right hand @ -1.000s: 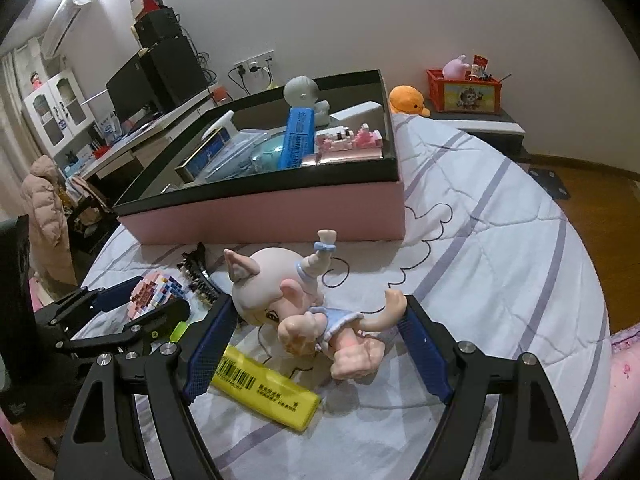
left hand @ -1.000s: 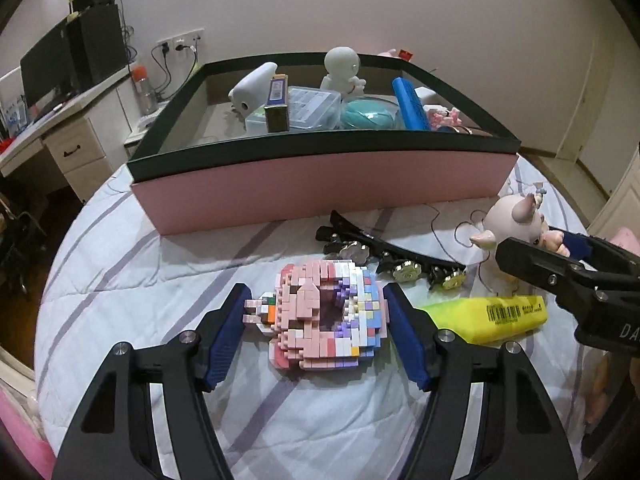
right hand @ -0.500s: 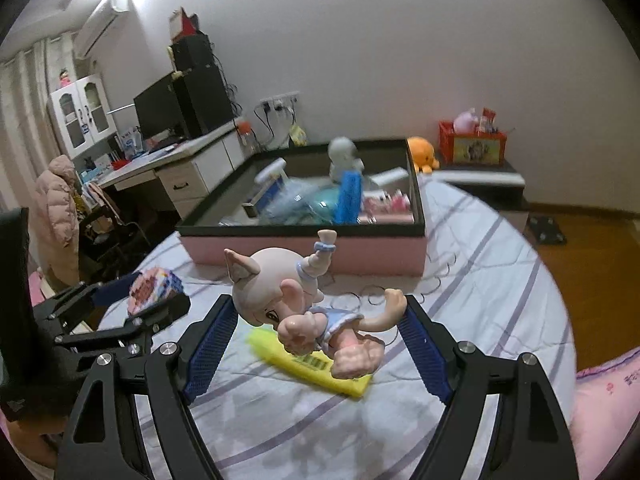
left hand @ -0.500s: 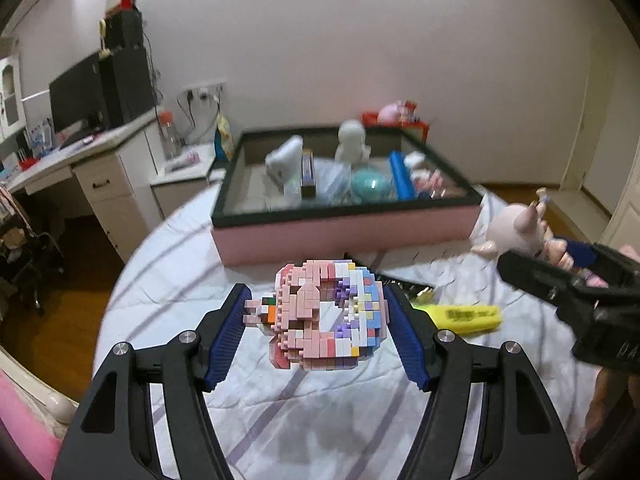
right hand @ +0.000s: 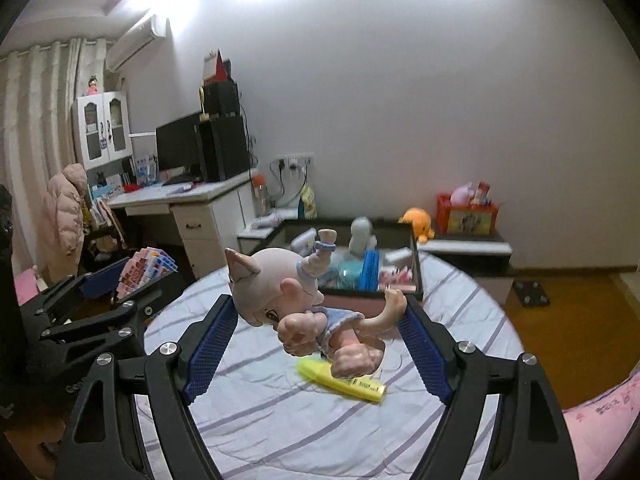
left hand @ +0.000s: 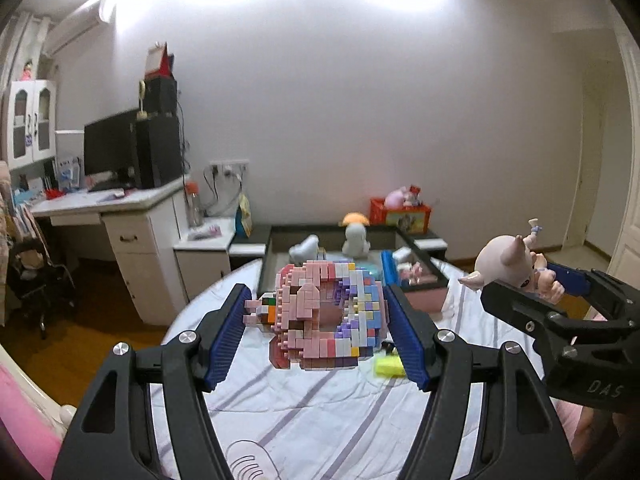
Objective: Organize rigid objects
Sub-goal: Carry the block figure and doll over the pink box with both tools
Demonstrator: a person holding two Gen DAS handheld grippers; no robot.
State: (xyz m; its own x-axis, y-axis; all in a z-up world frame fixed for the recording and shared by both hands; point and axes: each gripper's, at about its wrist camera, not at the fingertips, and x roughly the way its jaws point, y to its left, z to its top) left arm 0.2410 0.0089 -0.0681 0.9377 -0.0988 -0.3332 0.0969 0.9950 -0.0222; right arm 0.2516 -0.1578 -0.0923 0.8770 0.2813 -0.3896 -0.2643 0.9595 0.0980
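My left gripper is shut on a pink and pastel brick-built donut, held in the air above the striped bedsheet. My right gripper is shut on a pale pig-eared doll, also lifted off the bed; the doll shows at the right of the left wrist view. Beyond both stands the pink storage box with a dark rim, holding a white figurine, a blue comb-like piece and other items. A yellow highlighter lies on the sheet below the doll.
The striped sheet covers a round bed. A white desk with monitor and speakers stands at the left, a low cabinet with a red toy crate and an orange plush behind the box. Wooden floor lies to the right.
Both grippers have risen from the bed and tilted up, carrying the brick donut and the doll. The box, hair clips and highlighter now sit lower and farther off in view.
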